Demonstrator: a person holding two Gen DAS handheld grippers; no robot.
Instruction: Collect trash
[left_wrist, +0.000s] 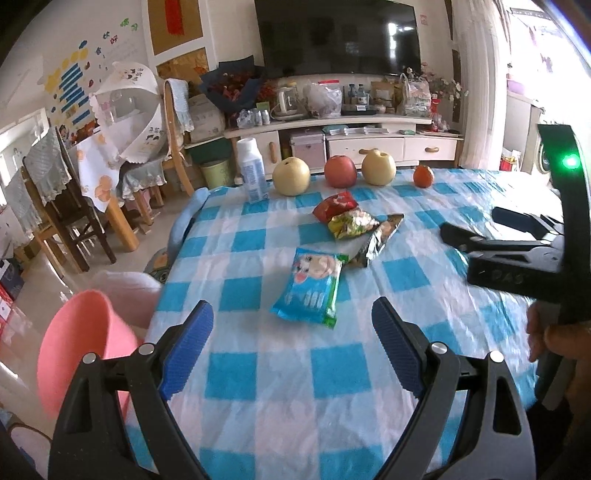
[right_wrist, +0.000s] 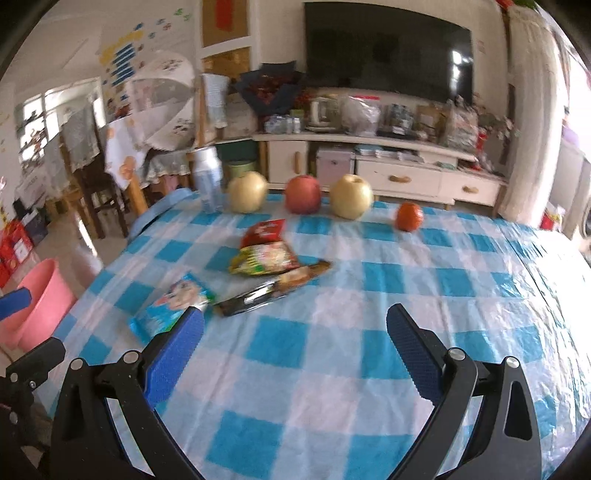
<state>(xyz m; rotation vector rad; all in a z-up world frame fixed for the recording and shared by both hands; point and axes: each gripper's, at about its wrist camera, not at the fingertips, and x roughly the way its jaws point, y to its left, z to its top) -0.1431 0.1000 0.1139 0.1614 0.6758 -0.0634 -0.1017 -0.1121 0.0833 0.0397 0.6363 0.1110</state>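
Left wrist view: blue wrapper (left_wrist: 308, 286) lies just beyond the left gripper's (left_wrist: 291, 325) wide-apart, empty jaws.

Blue-and-white checks under bright wrappers and fruit

The tablecloth (left_wrist: 295, 369) is checked in sky blue, pale blue and white. At its middle a red wrapper (left_wrist: 334, 205) lies with a yellow-green wrapper (left_wrist: 351, 223) at its 5 o'clock, then a silver wrapper (left_wrist: 376, 240) with a tan printed face. At 7 o'clock of these, a blue wrapper (left_wrist: 308, 288) has a green edge and a cartoon print. Along the 12 o'clock edge stand a white bottle (left_wrist: 252, 170) with a blue label, a pale yellow pear (left_wrist: 291, 176), a red apple (left_wrist: 340, 171), another yellow pear (left_wrist: 378, 168) and an orange tangerine (left_wrist: 423, 176). At 8 o'clock is a pink bin (left_wrist: 79, 339). Both black grippers carry dark blue textured pads (left_wrist: 188, 350).
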